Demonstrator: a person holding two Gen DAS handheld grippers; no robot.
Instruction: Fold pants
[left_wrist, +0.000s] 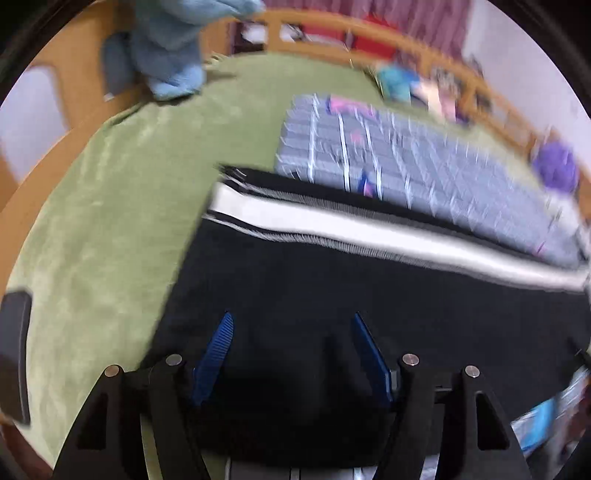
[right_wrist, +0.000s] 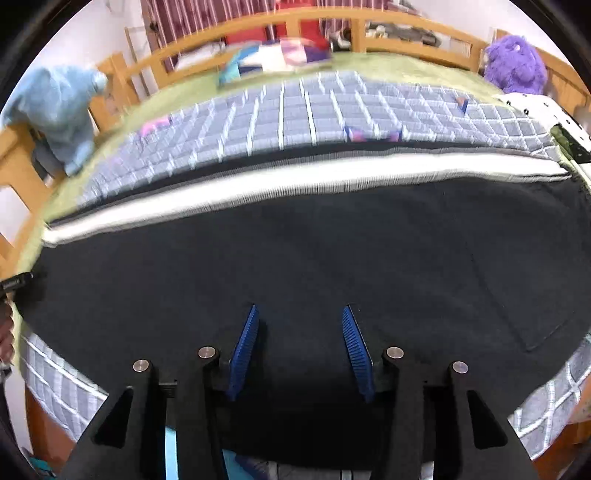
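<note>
— Wooden rails (right_wrist: 295, 20) run round the bed, and a green blanket (left_wrist: 110, 206) covers it, with a grey checked quilt (right_wrist: 314, 110) spread on top. See the pants?

— Yes, the black pants (right_wrist: 295, 243) lie flat over the quilt at the near edge of the bed. Their long axis runs left to right, across both grippers' line of sight. A white side stripe (right_wrist: 295, 177) marks the far edge along that same line.

— Which end is the waist?

— I can't tell; one end stops over the green blanket in the left wrist view, nothing more.

— And the claws?

— The left gripper (left_wrist: 291, 321) has its blue fingers (left_wrist: 218, 350) spread apart above the black cloth, clamping nothing. The right gripper (right_wrist: 300, 314) is the same, fingers (right_wrist: 354, 350) parted over the fabric.

— What else is around?

— A light blue plush (right_wrist: 62, 110) by the rail at the left, a purple plush (right_wrist: 515, 62) at the far right corner, and some colourful clothes (right_wrist: 273, 55) near the far rail, blurred.
</note>
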